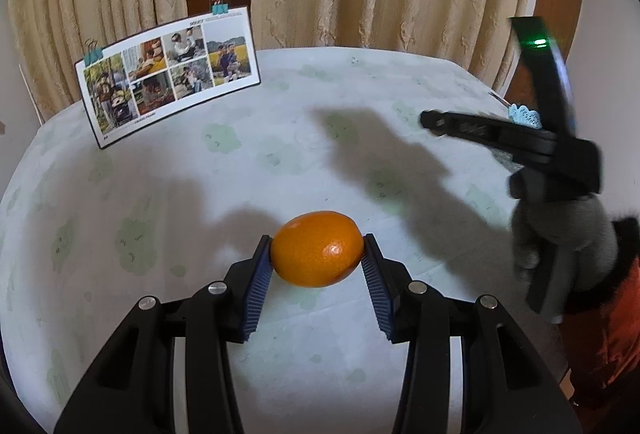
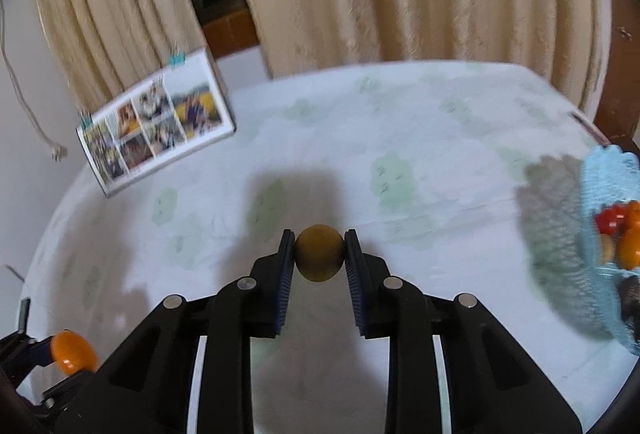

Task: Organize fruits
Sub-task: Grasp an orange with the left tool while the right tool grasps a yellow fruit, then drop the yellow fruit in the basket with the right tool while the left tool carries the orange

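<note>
Left claw [image 1: 318, 254] grips the orange [image 1: 317, 249]; right claw [image 2: 319, 254] is clamped on a small brown fruit [image 2: 319, 254] above the counter [image 2: 420, 161].

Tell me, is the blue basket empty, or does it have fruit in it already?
Not empty. In the right wrist view, the blue basket at the table's right edge holds several red and orange fruits. The blur hides their exact number.

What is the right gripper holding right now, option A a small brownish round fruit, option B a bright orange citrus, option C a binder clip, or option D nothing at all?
A: in the right wrist view, the right gripper has its pads pressed on both sides of a small brownish round fruit, while the orange citrus sits clamped in the left gripper.
</note>
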Tool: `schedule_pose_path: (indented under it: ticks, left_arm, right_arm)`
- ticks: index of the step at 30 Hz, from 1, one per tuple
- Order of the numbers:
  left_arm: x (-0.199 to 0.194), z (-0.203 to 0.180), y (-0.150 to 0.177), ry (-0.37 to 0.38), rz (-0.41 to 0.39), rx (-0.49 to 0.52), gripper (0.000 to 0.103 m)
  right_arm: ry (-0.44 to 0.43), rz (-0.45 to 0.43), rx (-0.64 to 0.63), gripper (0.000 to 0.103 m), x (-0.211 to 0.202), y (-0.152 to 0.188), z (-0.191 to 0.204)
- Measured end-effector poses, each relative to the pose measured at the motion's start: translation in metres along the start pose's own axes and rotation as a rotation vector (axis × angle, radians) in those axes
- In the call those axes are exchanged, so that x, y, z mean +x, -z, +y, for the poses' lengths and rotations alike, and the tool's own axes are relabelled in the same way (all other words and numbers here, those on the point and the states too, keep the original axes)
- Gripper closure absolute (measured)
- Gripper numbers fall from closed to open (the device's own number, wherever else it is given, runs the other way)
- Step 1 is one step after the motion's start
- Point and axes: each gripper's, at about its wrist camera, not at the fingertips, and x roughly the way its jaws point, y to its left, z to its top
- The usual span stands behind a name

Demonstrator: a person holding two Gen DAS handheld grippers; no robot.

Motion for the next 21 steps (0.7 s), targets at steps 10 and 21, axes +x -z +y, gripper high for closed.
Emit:
schedule_pose_path:
  ticks: [10, 21]
  left_arm:
    - [-0.001, -0.034, -0.018, 0.038, -0.024, 0.078, 0.058]
    - [0.0, -0.082, -0.03, 0.083, -0.036, 0.159, 0.058]
  right_arm:
    - [0.092, -0.143, 0.14, 0.077, -0.076, -0.012, -0.081]
    - [0.205, -0.136, 0.262, 0.077, -0.097, 0.007, -0.161]
